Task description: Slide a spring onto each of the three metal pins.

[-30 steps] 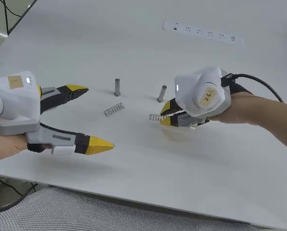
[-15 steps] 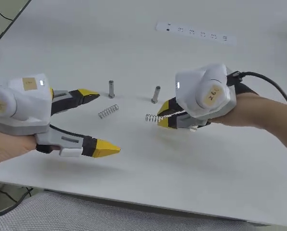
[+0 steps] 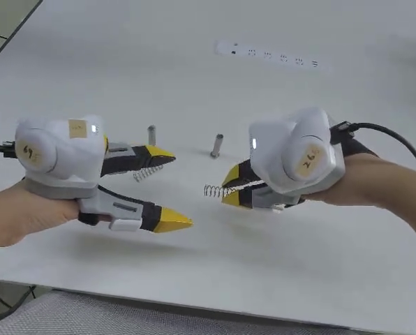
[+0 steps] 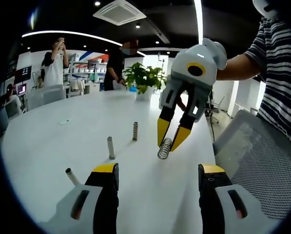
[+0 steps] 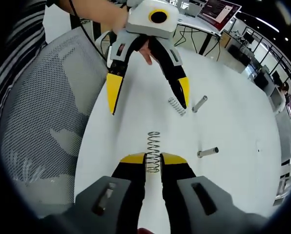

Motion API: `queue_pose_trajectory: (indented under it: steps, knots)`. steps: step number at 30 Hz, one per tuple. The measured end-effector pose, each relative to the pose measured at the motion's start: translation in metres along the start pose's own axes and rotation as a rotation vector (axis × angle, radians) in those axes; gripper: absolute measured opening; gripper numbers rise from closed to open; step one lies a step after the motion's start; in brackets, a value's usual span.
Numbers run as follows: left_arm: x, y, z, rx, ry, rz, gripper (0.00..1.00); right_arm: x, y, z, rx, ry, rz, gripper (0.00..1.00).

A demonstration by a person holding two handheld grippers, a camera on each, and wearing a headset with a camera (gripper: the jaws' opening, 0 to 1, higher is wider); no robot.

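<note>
Between the pressed-together yellow tips of the right gripper (image 3: pixel 230 188) sits one end of a spring (image 3: pixel 215 190), pinched over the near half of the bench (image 3: pixel 194 84), roughly midway along its near edge. Facing it from the left, the left gripper (image 3: pixel 176 190) has its jaws spread wide with nothing between them. In the head view its upper jaw lies across a loose spring (image 3: pixel 144 173) and hides part of it; in the right gripper view that jaw's tip stands just beside the loose spring. Toward the far edge, a metal pin (image 3: pixel 151 135) stands upright behind the left gripper's upper jaw. A second metal pin (image 3: pixel 216 145) stands upright, apart from the first, just beyond the held spring's free end. A white power strip (image 3: pixel 267 54) lies near the far edge, and a mesh chair (image 3: pixel 68 307) shows below the near edge. The left hand (image 3: pixel 16 216) holds its gripper about level, pointing right. The right hand (image 3: pixel 365 174) points its jaws left, and a black cable (image 3: pixel 393 136) trails from its gripper. The held spring's long axis runs straight out along the right jaws, about parallel with the near edge, free end toward the left gripper. Whether it touches the bench I cannot tell.
</note>
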State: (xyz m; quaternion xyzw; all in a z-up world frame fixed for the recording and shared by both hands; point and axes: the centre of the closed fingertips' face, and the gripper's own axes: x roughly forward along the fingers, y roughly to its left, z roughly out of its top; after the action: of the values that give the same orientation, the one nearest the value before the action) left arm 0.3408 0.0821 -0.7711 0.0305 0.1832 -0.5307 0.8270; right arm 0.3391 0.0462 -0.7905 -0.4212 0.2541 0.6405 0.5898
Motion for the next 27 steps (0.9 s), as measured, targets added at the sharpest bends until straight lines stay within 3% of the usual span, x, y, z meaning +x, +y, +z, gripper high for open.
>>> queue_pose_trajectory:
  steps: [9, 14, 27]
  knots:
    - [0.021, -0.011, 0.009, 0.006, -0.006, -0.078, 0.47, -0.004, 0.002, 0.003, 0.012, -0.016, -0.01, 0.13]
    - [0.03, -0.016, 0.008, 0.013, -0.001, -0.108, 0.38, -0.005, 0.003, 0.005, 0.012, -0.012, -0.01, 0.13]
    - [0.033, -0.02, 0.01, 0.008, -0.021, -0.125, 0.23, -0.006, 0.007, 0.004, 0.012, 0.004, -0.008, 0.13]
